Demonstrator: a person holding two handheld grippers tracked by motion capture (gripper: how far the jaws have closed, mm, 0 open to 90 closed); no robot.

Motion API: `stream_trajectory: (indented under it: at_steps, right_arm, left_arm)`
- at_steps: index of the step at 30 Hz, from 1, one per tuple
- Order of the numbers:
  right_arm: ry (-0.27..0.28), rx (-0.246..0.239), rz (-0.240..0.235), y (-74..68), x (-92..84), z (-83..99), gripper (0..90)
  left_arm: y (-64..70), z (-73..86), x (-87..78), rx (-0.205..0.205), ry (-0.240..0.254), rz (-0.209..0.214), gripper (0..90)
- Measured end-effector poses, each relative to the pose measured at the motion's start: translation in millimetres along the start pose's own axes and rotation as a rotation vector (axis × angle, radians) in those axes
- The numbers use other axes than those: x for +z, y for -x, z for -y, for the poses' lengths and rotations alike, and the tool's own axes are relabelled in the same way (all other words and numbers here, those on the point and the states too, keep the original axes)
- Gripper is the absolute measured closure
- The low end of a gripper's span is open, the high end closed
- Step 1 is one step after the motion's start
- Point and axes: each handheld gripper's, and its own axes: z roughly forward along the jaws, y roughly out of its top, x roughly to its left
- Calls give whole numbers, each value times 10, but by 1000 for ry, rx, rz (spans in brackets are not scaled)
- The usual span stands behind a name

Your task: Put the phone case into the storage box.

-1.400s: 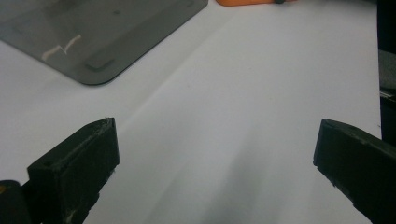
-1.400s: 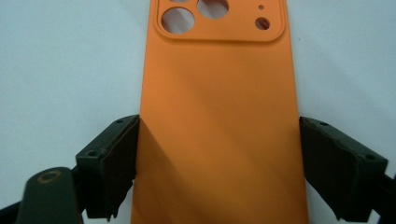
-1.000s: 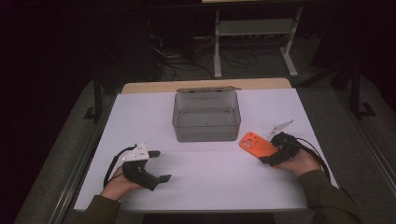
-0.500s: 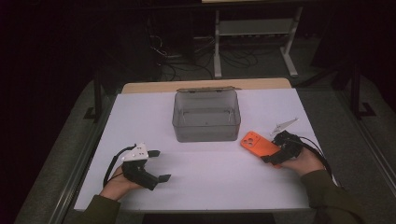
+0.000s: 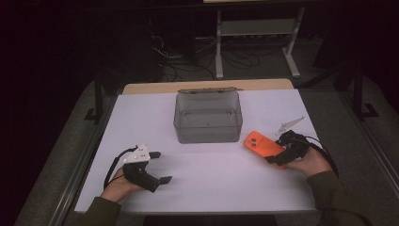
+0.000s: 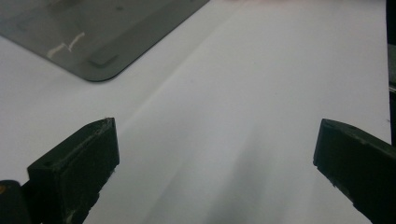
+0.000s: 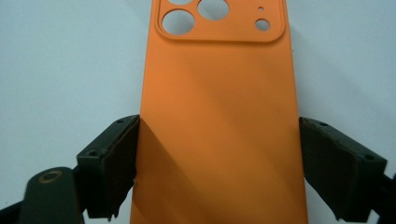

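My right gripper (image 7: 217, 163) squeezes the orange phone case (image 7: 219, 121) by its two long sides. The case points away from me toward the gray box (image 5: 207, 117), just beside it. My left gripper (image 5: 157, 167) sits open, farther off on the table (image 5: 211, 188).

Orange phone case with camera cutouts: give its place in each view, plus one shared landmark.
High view: orange phone case right of centre, beside the clear grey plastic box, in the right gripper.
Left gripper view: no case; box corner upper left.
Right gripper view: case centre, clamped between the jaws.
Shared landmark: white tabletop.
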Motion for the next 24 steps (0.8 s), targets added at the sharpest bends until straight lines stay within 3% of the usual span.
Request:
stream_trajectory:
  at_steps: [3,24]
  right_arm:
    - [0,-6,-3,-7,-14,-9,158]
    - [43,-51,-54,-127,-138,-47,157]
  left_arm:
    - [-10,-4,-21,-5,6,-13,0]
    - [-24,-17,-18,-12,26,-1,0]
